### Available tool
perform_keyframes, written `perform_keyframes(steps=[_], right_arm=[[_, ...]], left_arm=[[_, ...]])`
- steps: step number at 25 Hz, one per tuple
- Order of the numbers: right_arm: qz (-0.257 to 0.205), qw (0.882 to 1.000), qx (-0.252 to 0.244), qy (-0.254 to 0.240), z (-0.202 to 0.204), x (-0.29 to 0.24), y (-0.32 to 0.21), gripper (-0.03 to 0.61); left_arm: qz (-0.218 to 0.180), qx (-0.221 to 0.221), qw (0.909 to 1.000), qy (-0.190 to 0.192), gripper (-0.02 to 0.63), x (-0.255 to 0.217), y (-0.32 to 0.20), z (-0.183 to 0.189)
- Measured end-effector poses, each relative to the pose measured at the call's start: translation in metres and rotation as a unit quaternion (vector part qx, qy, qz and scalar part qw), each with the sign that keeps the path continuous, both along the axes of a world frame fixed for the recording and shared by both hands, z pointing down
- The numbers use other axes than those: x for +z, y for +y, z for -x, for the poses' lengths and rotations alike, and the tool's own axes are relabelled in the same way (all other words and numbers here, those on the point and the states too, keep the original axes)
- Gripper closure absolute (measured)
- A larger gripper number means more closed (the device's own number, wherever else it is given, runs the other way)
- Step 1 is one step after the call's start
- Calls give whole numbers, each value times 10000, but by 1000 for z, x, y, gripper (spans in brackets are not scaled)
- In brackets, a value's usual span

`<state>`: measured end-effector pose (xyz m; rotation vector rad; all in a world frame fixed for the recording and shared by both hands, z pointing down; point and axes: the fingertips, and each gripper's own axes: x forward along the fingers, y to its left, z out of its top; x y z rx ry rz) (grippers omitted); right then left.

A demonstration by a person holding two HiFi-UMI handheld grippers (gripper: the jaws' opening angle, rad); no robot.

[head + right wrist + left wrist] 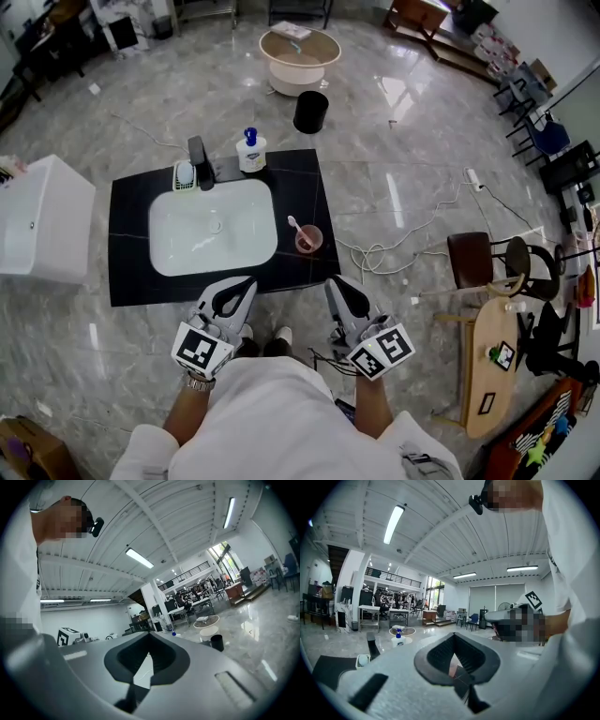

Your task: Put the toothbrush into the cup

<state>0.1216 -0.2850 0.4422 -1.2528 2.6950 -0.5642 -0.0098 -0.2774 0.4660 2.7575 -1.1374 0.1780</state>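
Note:
A pink cup (308,240) stands on the black countertop (127,234), just right of the white sink (213,230). A pink toothbrush (295,226) leans out of the cup, head up and to the left. My left gripper (249,281) and right gripper (331,282) are held close to the body at the counter's near edge, well short of the cup. Both are shut and hold nothing. In the left gripper view the left gripper (454,635) points up at the ceiling with its jaws meeting. The right gripper (149,634) does the same in the right gripper view.
Behind the sink stand a black faucet (199,154), a white pump bottle (250,152) and a small holder (185,175). Farther off are a black bin (310,112) and a round table (300,56). A white cabinet (42,220) stands at left. Cables (380,255) and chairs (487,258) are at right.

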Motion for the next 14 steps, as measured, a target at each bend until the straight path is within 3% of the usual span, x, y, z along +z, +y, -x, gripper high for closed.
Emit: perform_keyframes(steps=[8,14], right_arm=[[-191,9994,44,302,-3,-7,5,568],[-216,9992,-2,326,1,-10,6,568]], left_arm=[[-203,211,9993,244,615,-14,-2,-14],[-185,275,9994,140,615,-13,2,-16]])
